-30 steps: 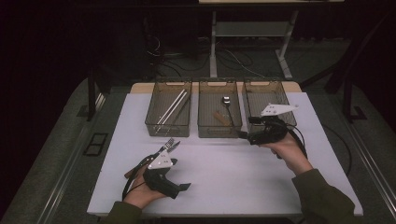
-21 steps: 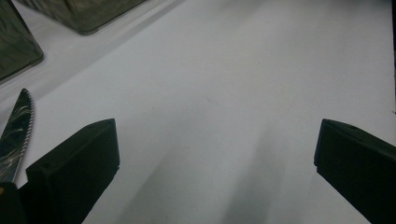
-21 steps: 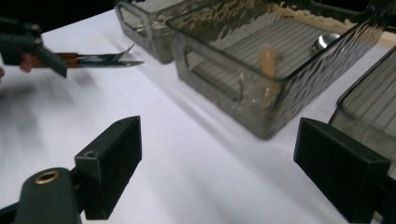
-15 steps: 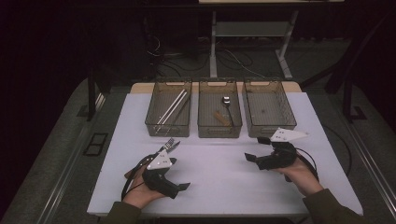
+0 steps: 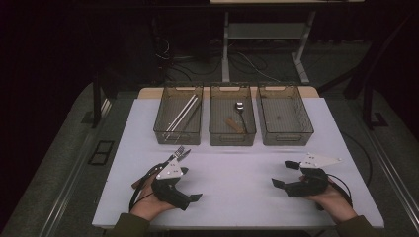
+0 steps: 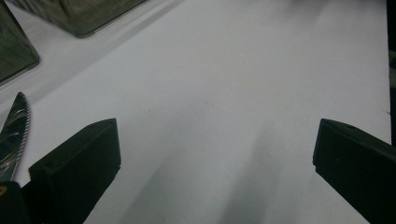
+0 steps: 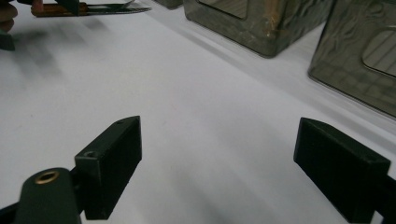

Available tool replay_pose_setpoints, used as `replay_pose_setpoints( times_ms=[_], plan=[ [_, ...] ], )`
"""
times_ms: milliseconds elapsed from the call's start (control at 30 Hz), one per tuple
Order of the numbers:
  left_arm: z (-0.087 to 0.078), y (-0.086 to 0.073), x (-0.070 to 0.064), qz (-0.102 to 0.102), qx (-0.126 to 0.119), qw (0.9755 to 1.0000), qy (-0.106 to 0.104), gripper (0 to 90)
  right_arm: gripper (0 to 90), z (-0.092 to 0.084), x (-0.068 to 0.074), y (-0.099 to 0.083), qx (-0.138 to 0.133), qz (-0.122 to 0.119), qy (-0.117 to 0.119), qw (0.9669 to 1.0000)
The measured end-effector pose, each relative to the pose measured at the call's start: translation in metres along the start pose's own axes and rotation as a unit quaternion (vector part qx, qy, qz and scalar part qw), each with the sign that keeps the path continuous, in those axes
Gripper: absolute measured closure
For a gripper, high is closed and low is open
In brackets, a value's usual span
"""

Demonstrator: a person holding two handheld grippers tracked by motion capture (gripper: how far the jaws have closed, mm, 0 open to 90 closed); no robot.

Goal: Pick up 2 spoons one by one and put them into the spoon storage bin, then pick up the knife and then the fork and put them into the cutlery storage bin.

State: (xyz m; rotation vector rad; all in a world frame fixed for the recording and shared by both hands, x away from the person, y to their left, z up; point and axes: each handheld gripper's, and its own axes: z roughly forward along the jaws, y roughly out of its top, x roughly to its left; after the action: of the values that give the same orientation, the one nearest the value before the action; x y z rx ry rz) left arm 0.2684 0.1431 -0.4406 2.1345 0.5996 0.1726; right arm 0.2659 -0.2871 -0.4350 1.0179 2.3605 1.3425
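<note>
High view: the person's left gripper (image 5: 190, 197) is resting low on the white tabletop (image 5: 237, 163), its jaws standing wide apart with nothing but bare surface between them, as the left gripper view confirms (image 6: 212, 163). A serrated metal knife with a brown handle (image 5: 170, 160) is lying just beside this gripper on its far side, next to a silver metal fork (image 5: 180, 150) whose tines are pointing toward the bins; in the left gripper view the knife's toothed blade (image 6: 14, 135) is showing at the left edge, close to the left jaw but not between the jaws. The right gripper (image 5: 281, 174) is sitting near the right front of the tabletop, well apart from the cutlery, its jaws likewise spread and holding nothing (image 7: 217, 158). Three smoky transparent plastic bins are standing in a row at the far edge: the left bin (image 5: 160, 131) is containing pale chopsticks (image 5: 183, 112), the middle bin (image 5: 217, 136) a metal spoon (image 5: 240, 109) and a brown piece, the right bin (image 5: 304, 128) appearing bare.
</note>
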Motion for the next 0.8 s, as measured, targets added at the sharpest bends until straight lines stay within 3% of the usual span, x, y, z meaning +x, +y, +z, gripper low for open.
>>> replay_pose_setpoints(
  times_ms=[233, 800],
  plan=[
    [-0.005, 0.003, 0.001, -0.001, 0.002, 0.9999, 0.011, 1.7, 15.1, -0.009, -0.005, -0.007, -0.006, 0.016, -0.002, 0.9998],
    [-0.035, 0.01, 0.018, -0.028, -0.009, 0.9989, 0.036, 25.0, 15.1, -0.006, -0.006, -0.008, -0.003, 0.015, -0.002, 0.9999]
  ],
)
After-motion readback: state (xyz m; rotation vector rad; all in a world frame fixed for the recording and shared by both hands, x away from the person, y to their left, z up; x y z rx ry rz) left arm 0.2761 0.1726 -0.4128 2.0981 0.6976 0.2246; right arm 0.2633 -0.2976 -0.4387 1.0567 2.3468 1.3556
